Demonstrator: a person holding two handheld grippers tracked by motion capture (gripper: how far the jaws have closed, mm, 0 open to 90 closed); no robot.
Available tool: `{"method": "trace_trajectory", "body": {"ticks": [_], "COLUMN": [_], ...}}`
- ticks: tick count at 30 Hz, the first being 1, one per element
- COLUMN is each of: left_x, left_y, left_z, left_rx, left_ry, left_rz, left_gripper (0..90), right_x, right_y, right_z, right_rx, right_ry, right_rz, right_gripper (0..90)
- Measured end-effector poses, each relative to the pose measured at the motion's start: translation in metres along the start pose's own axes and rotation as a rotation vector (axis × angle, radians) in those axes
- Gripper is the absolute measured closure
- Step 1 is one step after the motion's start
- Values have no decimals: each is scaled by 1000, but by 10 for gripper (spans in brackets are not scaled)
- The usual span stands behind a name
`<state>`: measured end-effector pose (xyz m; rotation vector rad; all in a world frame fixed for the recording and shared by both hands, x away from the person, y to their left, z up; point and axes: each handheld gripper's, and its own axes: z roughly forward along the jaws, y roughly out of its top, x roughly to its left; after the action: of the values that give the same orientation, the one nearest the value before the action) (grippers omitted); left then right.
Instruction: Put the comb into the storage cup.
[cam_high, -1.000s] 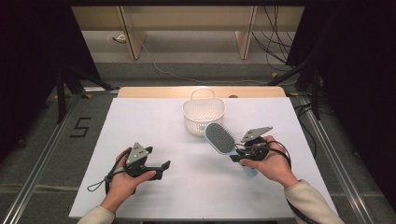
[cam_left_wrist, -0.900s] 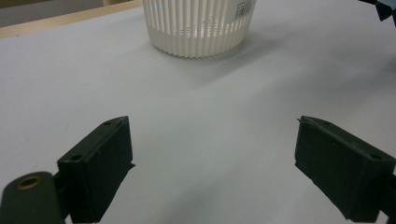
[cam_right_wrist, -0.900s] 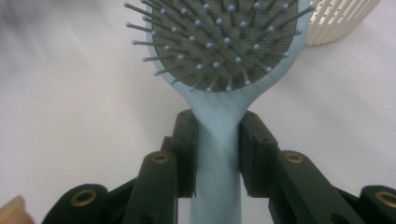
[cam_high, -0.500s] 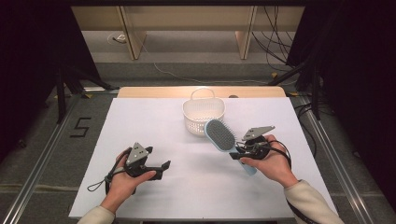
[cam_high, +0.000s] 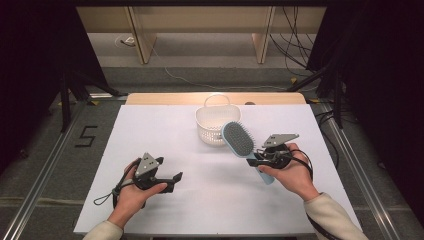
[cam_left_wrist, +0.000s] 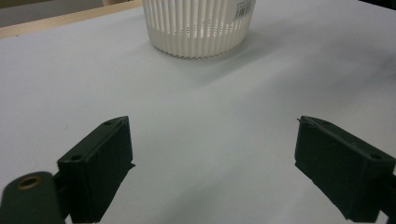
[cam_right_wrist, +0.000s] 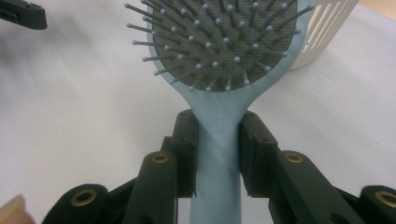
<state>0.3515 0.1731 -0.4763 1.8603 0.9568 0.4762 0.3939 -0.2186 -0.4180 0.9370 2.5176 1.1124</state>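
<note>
Pale blue plastic marks the hairbrush (cam_high: 240, 142) in the high view: its handle is pinched in the right gripper (cam_high: 256, 161), and its oval head, with the dark bristle pad turned up toward the camera, tilts up and away to just beside the white slatted basket (cam_high: 214, 125). The brush is lifted off the white table cover (cam_high: 150, 130), its handle end sticking out below the person's right hand (cam_high: 290, 170). The basket stands upright near the far edge of the cover, handle loop at the back. At the lower left, the left gripper (cam_high: 175, 179) lies low over the cover in the person's left hand (cam_high: 132, 192), well apart from brush and basket, a cable trailing from it.

From the left gripper view, the two black jaws stand wide apart with nothing but bare white cover between them (plainly released). The basket (cam_left_wrist: 198, 25) sits ahead, its ribbed wall carrying a small barcode label (cam_left_wrist: 243, 7).

From the right gripper view, the jaws are clenched on the neck of the hairbrush (cam_right_wrist: 219, 140), one pad on each side of the blue handle. The bristles rise above, tipped with small pale balls, and the basket's wall (cam_right_wrist: 322, 32) shows just behind the head at the upper right.
</note>
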Motion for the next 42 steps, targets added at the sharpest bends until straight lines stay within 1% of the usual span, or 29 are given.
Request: {"method": "trace_trajectory", "body": {"ticks": [3, 5, 12, 19, 21, 26, 42], "left_x": [0, 0, 0, 0, 0, 0, 0], "left_y": [0, 0, 0, 0, 0, 0, 0], "left_z": [0, 0, 0, 0, 0, 0, 0], "left_rx": [0, 0, 0, 0, 0, 1, 2], "left_ry": [0, 0, 0, 0, 0, -1, 0], "left_rz": [0, 0, -1, -1, -1, -2, -1], "left_gripper": [107, 107, 107, 107, 107, 108, 108], "right_x": [0, -1, -2, -3, -3, -4, -7], "right_y": [0, 1, 1, 1, 1, 1, 4], "right_z": [-1, -2, -4, -4, -4, -4, -7], "right_rx": [-10, -27, -47, -63, -75, -83, -142], "right_ry": [-5, -12, -23, -28, -33, -30, -48], "right_rz": [5, 12, 27, 38, 42, 51, 73], "right_gripper": [709, 709, 710, 710, 709, 709, 710]}}
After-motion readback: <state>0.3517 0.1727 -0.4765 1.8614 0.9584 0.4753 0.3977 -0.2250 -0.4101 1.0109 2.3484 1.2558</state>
